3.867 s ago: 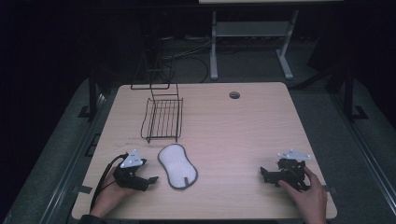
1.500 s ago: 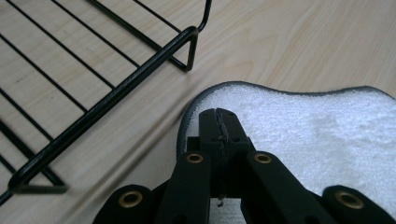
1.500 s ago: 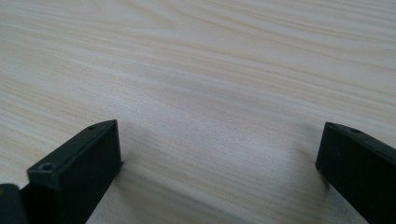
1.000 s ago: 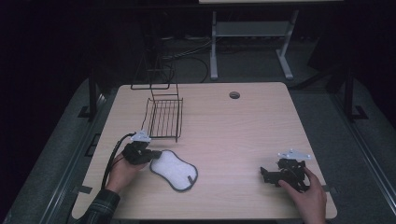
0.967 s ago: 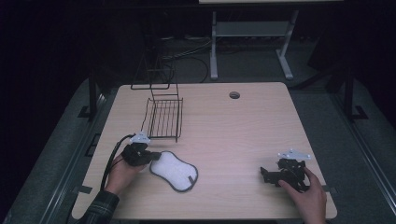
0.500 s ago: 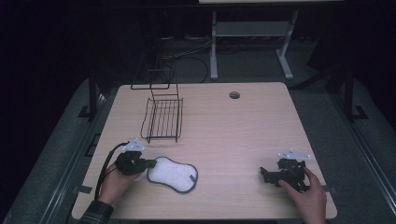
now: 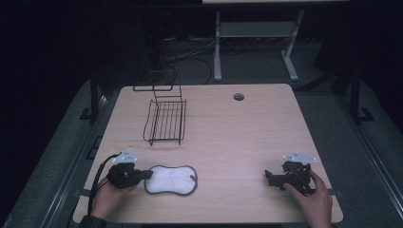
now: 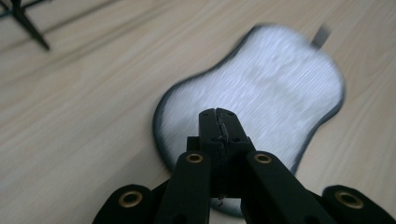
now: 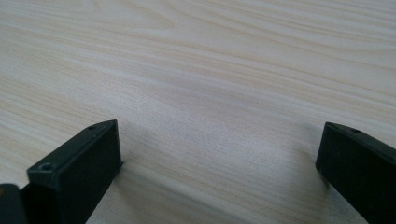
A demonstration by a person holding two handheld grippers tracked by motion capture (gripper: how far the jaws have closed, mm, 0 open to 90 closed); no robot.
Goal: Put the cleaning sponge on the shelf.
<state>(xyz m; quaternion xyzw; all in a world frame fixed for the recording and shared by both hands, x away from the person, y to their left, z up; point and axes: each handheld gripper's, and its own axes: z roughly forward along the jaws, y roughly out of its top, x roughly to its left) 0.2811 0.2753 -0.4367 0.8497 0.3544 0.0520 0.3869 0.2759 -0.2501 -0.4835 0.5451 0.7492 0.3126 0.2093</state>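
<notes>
A white oval pad with a dark rim (image 7: 171, 179) lies flat and crosswise on the wooden table (image 7: 237, 137), near the front left. My left gripper (image 7: 148, 175) sits at the pad's left end, lying low and pointing right. In the left gripper view its jaws are pressed together over the near edge of the pad (image 8: 261, 93), so the left gripper (image 8: 218, 114) is shut on that edge. My right gripper (image 7: 270, 178) rests near the front right of the table in a hand. In the right gripper view the right gripper (image 9: 219, 149) stands wide open over bare wood.
A black wire rack (image 7: 166, 121) stands on the table's left half, behind the pad. A round cable hole (image 7: 238, 97) sits near the far edge. A white metal stand (image 7: 256, 38) and cables are on the floor beyond the table.
My left gripper has pulled back toward the front left edge, dragging the pad with it. The pad has turned from slanted to crosswise. The right gripper has kept still.
</notes>
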